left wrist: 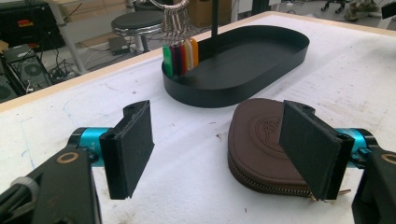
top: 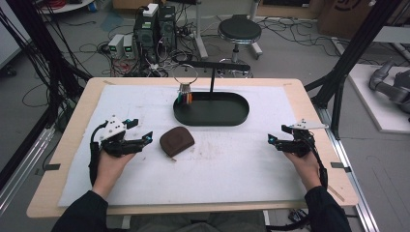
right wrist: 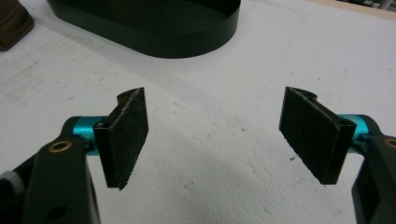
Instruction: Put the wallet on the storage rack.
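Approach step: left gripper [top: 145, 138] beside pouch [top: 177, 141], jaws spread, empty; next, close on pouch; right gripper [top: 276, 140] spread, idle.

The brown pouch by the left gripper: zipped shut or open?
Shut, as far as shows. The brown pouch lies flat on the white mat, its zipper closed along the visible front edge; the far edge is hidden.
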Demonstrator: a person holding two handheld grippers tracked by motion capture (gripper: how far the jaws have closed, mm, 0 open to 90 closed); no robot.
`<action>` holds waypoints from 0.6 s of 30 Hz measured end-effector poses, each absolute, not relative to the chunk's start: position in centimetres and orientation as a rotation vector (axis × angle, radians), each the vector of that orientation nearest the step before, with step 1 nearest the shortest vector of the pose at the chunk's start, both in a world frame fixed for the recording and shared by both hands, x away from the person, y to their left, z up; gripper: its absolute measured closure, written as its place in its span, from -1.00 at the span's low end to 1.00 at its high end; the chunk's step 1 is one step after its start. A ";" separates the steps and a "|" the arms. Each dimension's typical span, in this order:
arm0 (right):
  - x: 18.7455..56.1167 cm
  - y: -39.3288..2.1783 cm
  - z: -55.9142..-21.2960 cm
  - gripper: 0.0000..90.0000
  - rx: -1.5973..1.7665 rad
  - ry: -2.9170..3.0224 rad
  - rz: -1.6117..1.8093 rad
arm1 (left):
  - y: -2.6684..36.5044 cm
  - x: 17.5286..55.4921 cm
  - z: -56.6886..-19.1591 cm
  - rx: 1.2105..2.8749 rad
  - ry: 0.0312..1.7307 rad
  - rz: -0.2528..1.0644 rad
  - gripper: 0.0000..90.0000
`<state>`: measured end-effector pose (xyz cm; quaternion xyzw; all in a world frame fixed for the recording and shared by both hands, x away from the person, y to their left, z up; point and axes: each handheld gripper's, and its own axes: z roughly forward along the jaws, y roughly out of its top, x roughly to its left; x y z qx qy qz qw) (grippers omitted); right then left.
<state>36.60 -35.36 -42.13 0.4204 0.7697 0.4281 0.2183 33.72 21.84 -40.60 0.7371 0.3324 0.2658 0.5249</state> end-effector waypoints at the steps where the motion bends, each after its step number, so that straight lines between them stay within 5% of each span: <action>1: 36.6 -35.4 -42.1 -0.46 1.168 2.130 1.185 | 21.8 33.8 -40.6 1.765 0.796 0.634 -0.41; 14: 36.5 -35.1 -42.1 -0.50 1.136 2.151 1.183 | 21.2 34.0 -41.4 1.775 0.832 0.547 -0.41; 18: 36.4 -35.0 -42.1 -0.50 1.140 2.158 1.174 | 20.6 34.4 -41.8 1.793 0.847 0.478 -0.21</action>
